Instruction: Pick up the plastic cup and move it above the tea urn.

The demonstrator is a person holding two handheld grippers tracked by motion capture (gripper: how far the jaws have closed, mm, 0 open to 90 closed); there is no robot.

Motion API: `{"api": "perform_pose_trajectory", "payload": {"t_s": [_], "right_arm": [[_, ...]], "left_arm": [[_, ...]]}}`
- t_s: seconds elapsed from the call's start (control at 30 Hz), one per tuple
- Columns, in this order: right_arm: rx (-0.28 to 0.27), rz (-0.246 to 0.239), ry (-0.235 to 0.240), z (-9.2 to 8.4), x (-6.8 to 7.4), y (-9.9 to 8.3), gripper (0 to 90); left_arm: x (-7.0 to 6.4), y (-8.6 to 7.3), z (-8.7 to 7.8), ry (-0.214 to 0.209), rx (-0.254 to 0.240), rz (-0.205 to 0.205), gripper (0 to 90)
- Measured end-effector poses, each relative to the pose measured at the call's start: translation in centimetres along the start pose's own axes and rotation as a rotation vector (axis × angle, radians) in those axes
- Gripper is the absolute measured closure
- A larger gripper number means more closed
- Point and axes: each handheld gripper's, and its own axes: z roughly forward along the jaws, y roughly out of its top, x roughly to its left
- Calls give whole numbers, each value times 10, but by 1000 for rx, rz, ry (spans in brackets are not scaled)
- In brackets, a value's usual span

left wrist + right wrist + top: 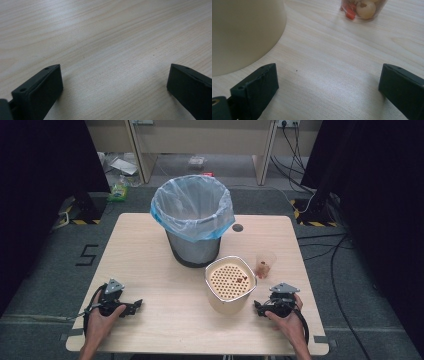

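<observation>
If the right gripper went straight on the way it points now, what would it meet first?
Probably the clear cup: in the right gripper view it stands ahead of the right gripper, whose jaws are open and empty. The cream container lies to the left and may be brushed; depth is unclear.

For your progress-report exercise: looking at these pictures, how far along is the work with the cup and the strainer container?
Possibly done: a few small bits lie on the perforated insert of the beige container. In hand: nothing; the left gripper and right gripper rest open on the table, jaws apart with bare wood between them. Left: the plastic cup stands upright with food pieces inside, and the lined bin waits behind.
</observation>
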Motion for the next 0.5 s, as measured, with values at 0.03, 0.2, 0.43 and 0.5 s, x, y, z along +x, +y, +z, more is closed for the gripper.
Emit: {"api": "perform_pose_trajectory", "payload": {"t_s": [0.03,0.2,0.43,0.5], "right_arm": [[1,-1,1,0,0,0,31],[-2,0,3,0,-1,0,50],[-16,1,2,-8,-4,2,177],[-24,-11,6,-12,-5,3,215]], "left_arm": [[0,0,0,0,0,0,0],[0,0,0,0,0,0,0],[1,0,0,-6,-1,4,0],[1,0,0,-7,-1,6,0]]}}
